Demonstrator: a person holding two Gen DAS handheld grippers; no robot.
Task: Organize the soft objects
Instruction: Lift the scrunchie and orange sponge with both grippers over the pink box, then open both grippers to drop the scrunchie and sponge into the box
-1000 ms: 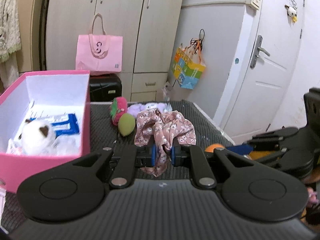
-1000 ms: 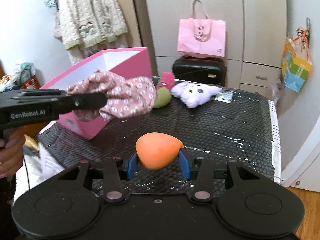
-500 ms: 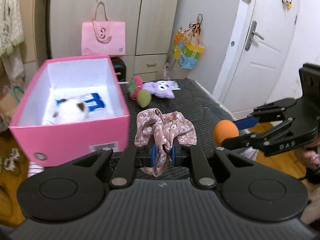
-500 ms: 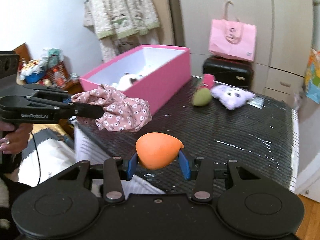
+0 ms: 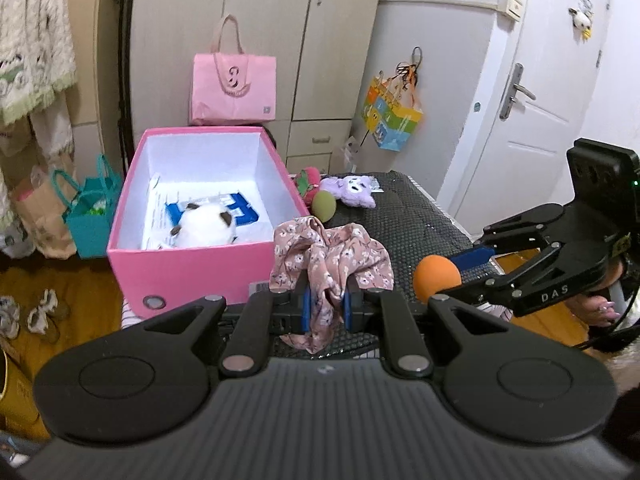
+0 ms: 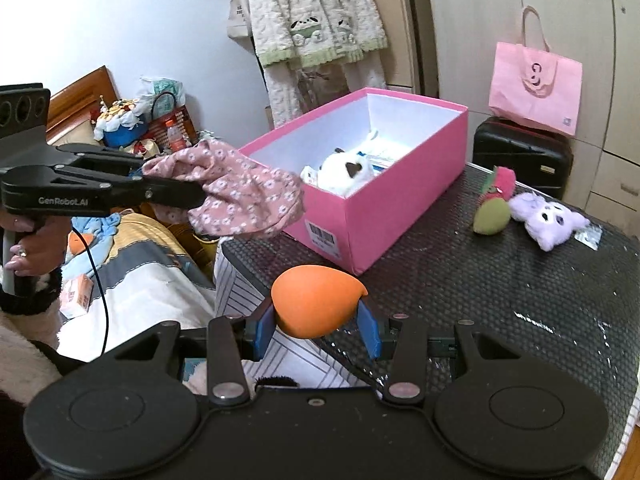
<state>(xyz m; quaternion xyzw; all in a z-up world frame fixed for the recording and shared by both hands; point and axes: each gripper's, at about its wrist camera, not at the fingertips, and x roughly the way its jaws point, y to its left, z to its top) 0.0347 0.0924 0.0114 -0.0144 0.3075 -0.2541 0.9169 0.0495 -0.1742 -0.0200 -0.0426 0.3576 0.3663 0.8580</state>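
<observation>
Left gripper (image 5: 326,306): jaws nearly closed, clamped on a pink floral cloth (image 5: 332,258). Cloth bunches above the blue pads (image 5: 306,311) and a tail hangs below them. In the right wrist view the same gripper (image 6: 200,196) comes in from the left, cloth (image 6: 240,200) held in the air just off the near-left corner of the pink box (image 6: 400,216), not touching it as far as I can tell.

Right gripper (image 6: 316,326): jaws part open, gripping an orange egg-shaped sponge (image 6: 316,306) between the blue pads (image 6: 264,328), pointed end to the right. Held over the near edge of the tabletop (image 6: 480,280). In the left wrist view it sits at right (image 5: 448,276) with the sponge (image 5: 436,276) at its tip; a hand (image 5: 600,304) is on the handle.

Pink box (image 5: 192,264): open top, white inside, on the left part of the tabletop (image 5: 400,216), barcode label on its near wall. Inside: a white plush with dark ears (image 5: 204,226) on top of a blue-and-white packet (image 5: 244,212).

On the tabletop, far side, right of the box: a green egg-shaped sponge (image 6: 491,218), a pink-and-green plush (image 6: 500,180) just behind it, and a purple plush (image 6: 550,220) just to the right. The three sit close together, well apart from both grippers.

Behind the tabletop: a pink tote bag (image 6: 534,84) on a black suitcase (image 6: 520,152), in front of wardrobe doors (image 5: 260,32).
</observation>
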